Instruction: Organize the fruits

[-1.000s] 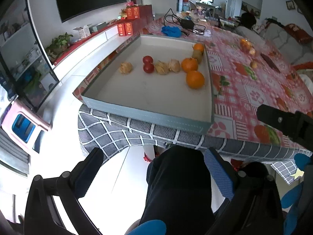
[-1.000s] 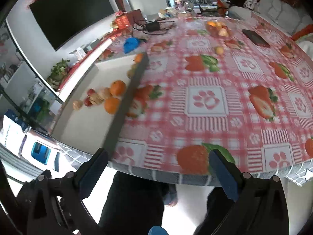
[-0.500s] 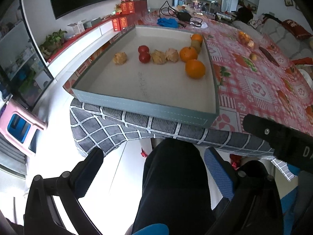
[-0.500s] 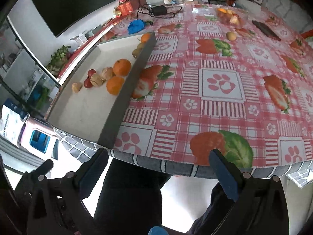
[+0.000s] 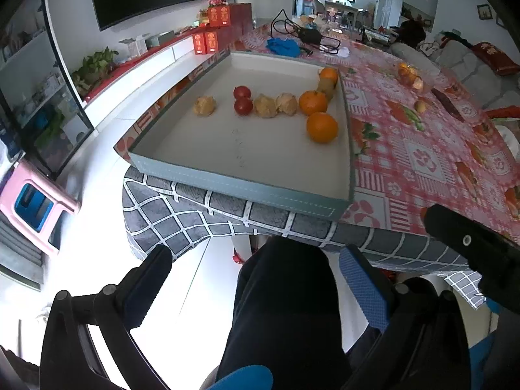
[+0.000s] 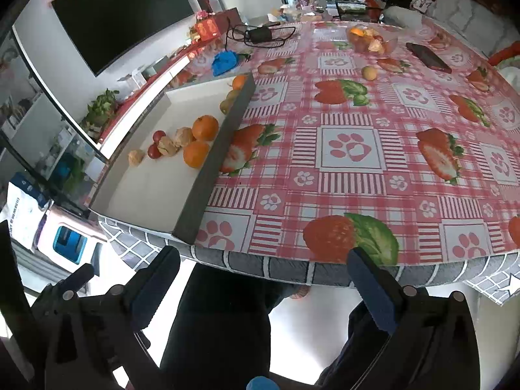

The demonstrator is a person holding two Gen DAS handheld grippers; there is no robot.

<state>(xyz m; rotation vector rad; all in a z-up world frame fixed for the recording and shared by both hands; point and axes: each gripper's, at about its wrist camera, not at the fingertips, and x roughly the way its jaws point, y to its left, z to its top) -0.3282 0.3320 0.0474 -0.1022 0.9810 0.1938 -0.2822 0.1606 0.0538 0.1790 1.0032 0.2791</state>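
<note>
Red-and-white checked cloth covers the bench (image 6: 351, 175). At its near left corner sits a shallow grey tray (image 5: 240, 191) holding three oranges (image 5: 322, 127), two small red fruits (image 5: 243, 106) and some papery tan ones (image 5: 204, 106). A clear bowl of fruit (image 6: 370, 40) stands far across the bench. Left tongs (image 5: 256, 276) and right tongs (image 6: 263, 279) both hang below the bench edge, spread wide and empty, above a person's dark trousers (image 5: 286, 312).

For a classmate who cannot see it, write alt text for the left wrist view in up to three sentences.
A shallow grey tray on a table corner holds three oranges, two small red fruits and three papery husked fruits. The open left gripper hangs empty below the table edge, above a dark trouser leg. A pink fruit-print tablecloth extends right.
</note>
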